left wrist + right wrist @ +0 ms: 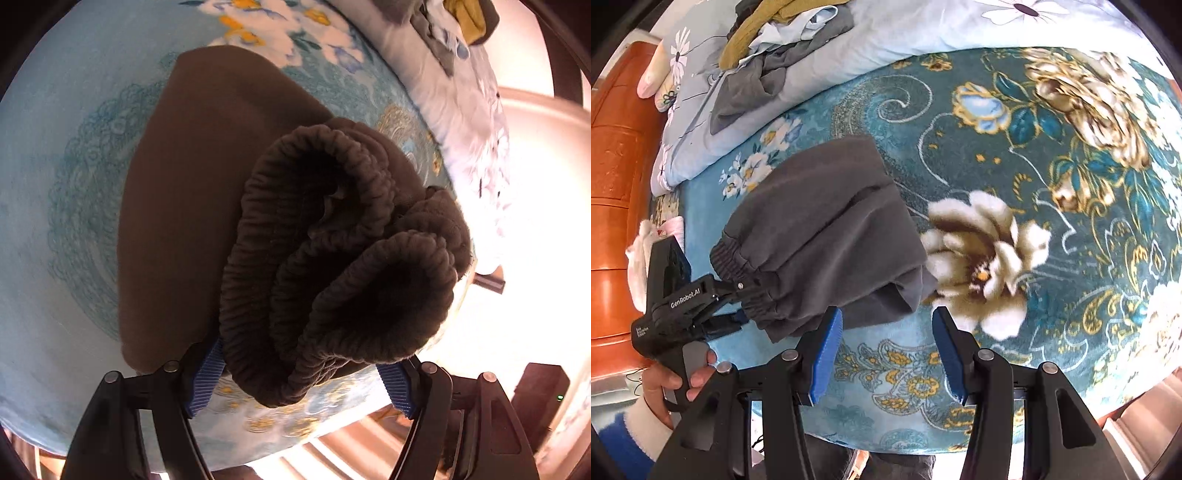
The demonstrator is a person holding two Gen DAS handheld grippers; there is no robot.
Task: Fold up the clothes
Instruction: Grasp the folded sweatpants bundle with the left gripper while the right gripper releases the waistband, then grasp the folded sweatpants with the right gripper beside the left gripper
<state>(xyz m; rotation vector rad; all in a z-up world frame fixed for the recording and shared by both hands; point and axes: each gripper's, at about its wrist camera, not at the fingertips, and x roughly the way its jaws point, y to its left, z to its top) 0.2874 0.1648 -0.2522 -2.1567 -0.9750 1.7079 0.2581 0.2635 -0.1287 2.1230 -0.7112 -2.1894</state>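
A dark grey pair of trousers [820, 236] lies folded on the blue floral blanket [1034, 184]. Its gathered elastic waistband [332, 266] bulges between the wide-apart blue pads of my left gripper [306, 373], which sit on either side of it without pinching it. In the right wrist view the left gripper [738, 295] is at the waistband end, held by a hand. My right gripper [886, 350] is open and empty, just in front of the trousers' near edge.
A pile of unfolded clothes [783, 40] lies on a pale flowered duvet [886, 44] at the back. An orange wooden headboard [617, 184] stands at the left. The bed's front edge [923, 443] is close below the right gripper.
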